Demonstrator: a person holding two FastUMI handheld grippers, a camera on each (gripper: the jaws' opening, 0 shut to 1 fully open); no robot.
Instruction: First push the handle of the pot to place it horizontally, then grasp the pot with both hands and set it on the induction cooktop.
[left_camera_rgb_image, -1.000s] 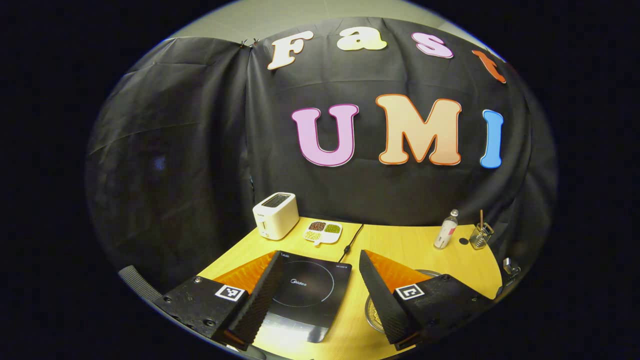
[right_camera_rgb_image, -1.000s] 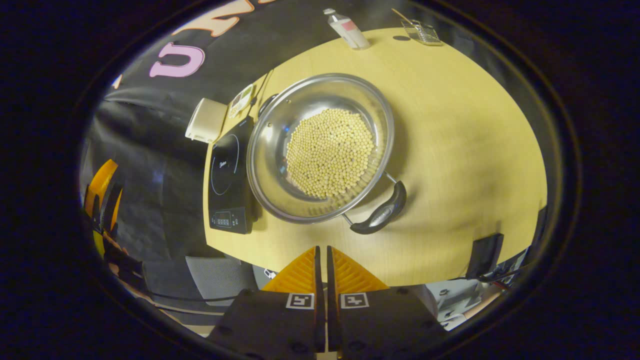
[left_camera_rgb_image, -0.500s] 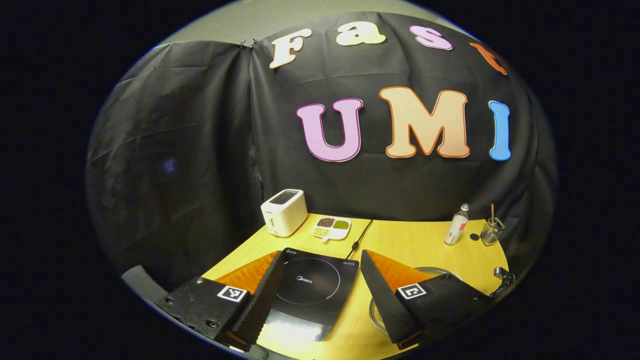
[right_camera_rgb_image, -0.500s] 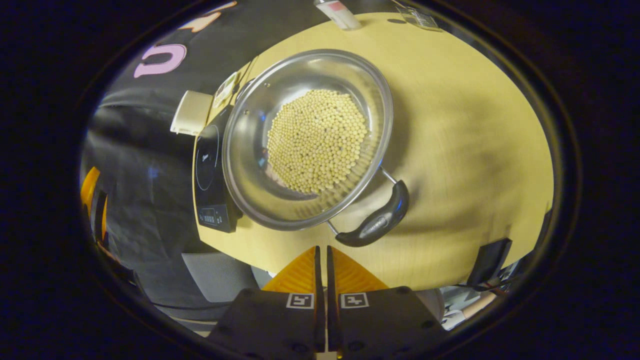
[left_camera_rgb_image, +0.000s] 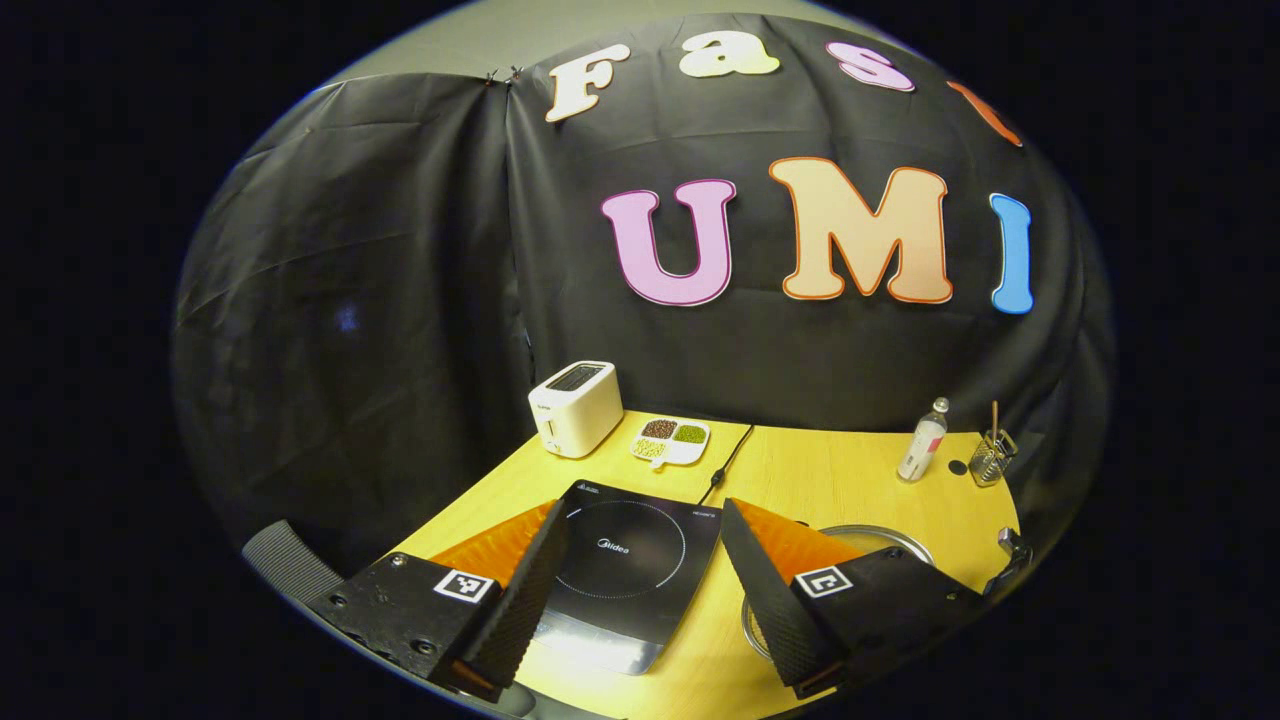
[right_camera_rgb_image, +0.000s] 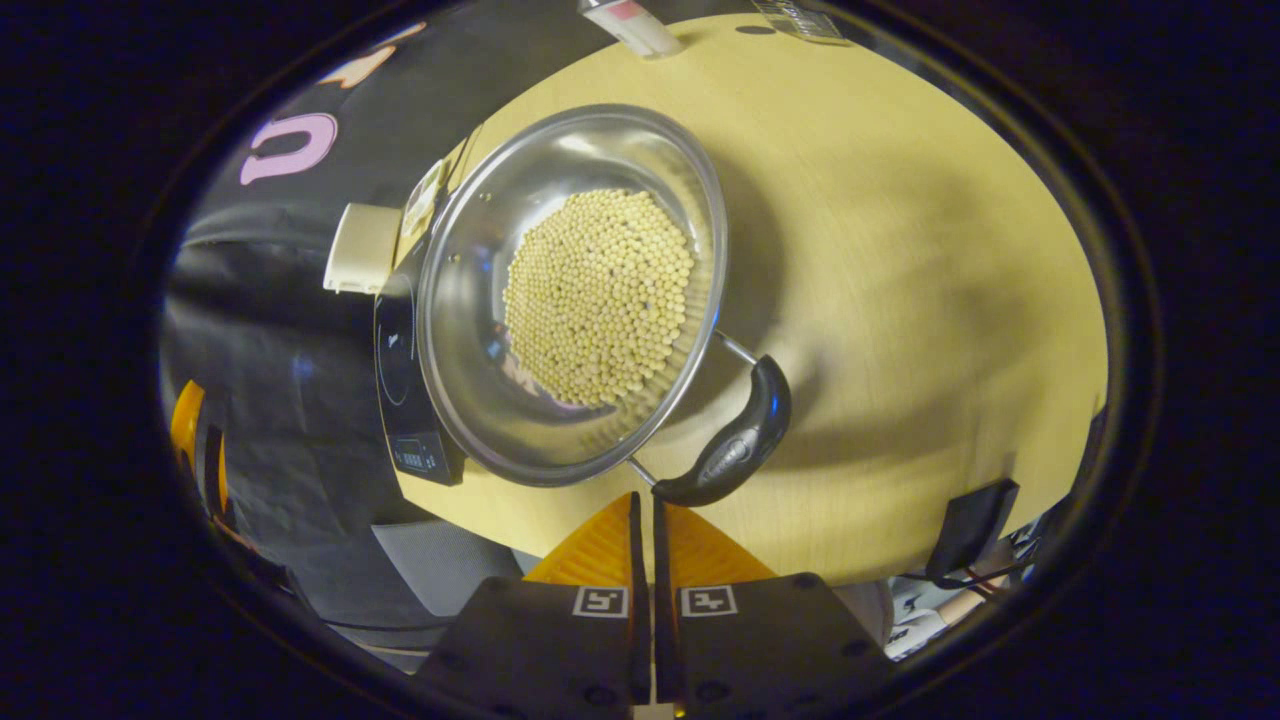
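A steel pot (right_camera_rgb_image: 470, 340) holding pale beans (right_camera_rgb_image: 598, 295) sits on the wooden table (right_camera_rgb_image: 900, 250), with its black side handle (right_camera_rgb_image: 735, 445) pointing toward the near right edge. My right gripper (right_camera_rgb_image: 643, 497) is shut with nothing between its fingers, its tips just short of the handle's lower end. A black induction cooktop (left_camera_rgb_image: 625, 570) lies left of the pot (left_camera_rgb_image: 880, 537); it appears as the cooktop (right_camera_rgb_image: 400, 390) in the right gripper view. My left gripper (left_camera_rgb_image: 640, 520) hovers open above the cooktop's near part.
A white toaster (left_camera_rgb_image: 574, 408) and a divided dish of grains (left_camera_rgb_image: 671, 441) stand at the table's back left. A bottle (left_camera_rgb_image: 922, 453) and a small glass holder (left_camera_rgb_image: 988, 460) stand at the back right. A black box (right_camera_rgb_image: 965, 530) sits by the near right edge.
My right gripper has come closer to the pot's handle, which now sits just ahead of its tips. The left gripper view has shifted slightly, showing more of the cooktop.
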